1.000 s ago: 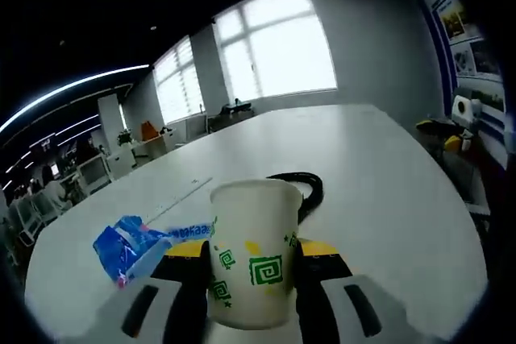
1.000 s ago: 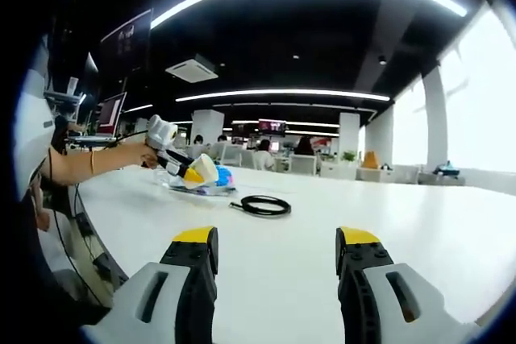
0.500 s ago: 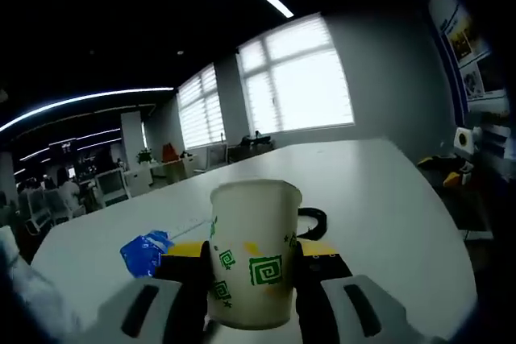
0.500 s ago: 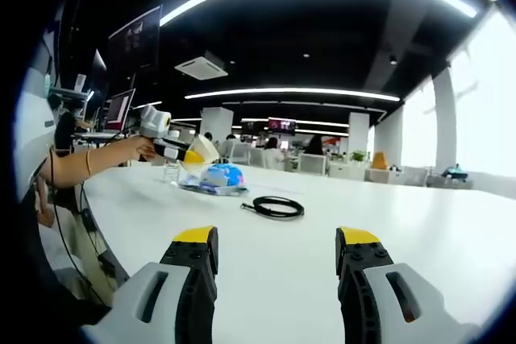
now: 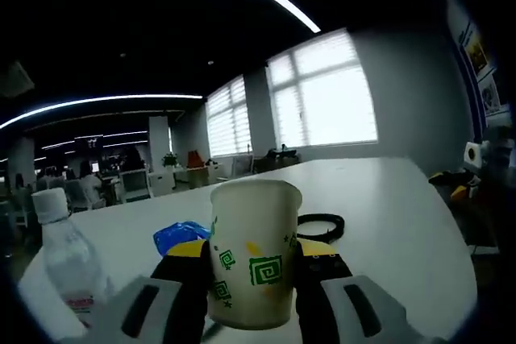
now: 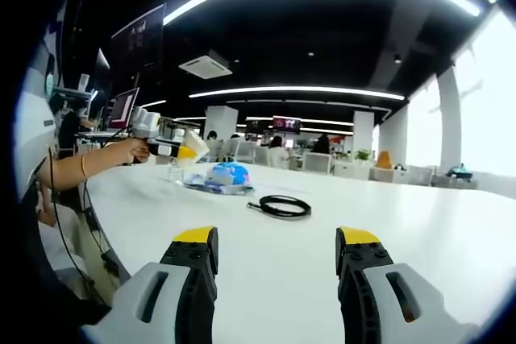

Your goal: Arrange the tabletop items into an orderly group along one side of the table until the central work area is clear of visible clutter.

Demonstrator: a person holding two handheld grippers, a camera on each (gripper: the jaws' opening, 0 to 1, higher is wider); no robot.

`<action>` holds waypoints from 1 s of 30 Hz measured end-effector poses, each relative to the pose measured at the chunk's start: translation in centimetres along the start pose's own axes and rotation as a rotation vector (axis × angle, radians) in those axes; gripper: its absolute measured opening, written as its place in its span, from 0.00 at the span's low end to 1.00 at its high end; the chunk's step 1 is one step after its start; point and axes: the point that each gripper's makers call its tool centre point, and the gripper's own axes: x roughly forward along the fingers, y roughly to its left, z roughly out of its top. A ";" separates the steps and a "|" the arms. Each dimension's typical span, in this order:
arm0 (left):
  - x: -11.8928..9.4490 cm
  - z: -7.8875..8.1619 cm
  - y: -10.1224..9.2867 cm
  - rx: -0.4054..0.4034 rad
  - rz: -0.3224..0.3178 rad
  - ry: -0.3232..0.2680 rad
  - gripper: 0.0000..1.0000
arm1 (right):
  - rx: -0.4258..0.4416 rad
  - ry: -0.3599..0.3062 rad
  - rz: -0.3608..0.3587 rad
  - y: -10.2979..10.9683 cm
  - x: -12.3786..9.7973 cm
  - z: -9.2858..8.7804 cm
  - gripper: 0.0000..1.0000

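My left gripper is shut on a white paper cup with green square swirls, held upright between the yellow-tipped jaws. Left of the cup stands a clear plastic water bottle with a white cap. A blue snack packet lies behind the cup, and a coiled black cable to its right. In the right gripper view my right gripper is open above the white table with nothing between its jaws. Far off I see the left gripper with the cup, the bottle, the packet and the cable.
A person's forearm reaches in from the left, holding the left gripper. The table edge curves along the near left side. Office desks, chairs and seated people fill the background; bright windows line the far wall.
The left gripper with the cup has swung left, away from the packet and cable; the water bottle has come into its view. The right gripper has barely moved.
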 end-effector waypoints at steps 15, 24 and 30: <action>-3.0 -4.4 3.2 -0.170 0.127 0.037 0.40 | -0.006 0.002 0.011 0.8 0.2 0.2 0.56; -3.8 -4.6 3.7 -0.170 0.162 0.020 0.40 | -0.014 0.001 0.016 1.1 0.2 0.5 0.56; -4.3 -5.3 3.8 -0.159 0.174 0.025 0.40 | -0.018 0.006 0.021 1.3 0.4 0.5 0.56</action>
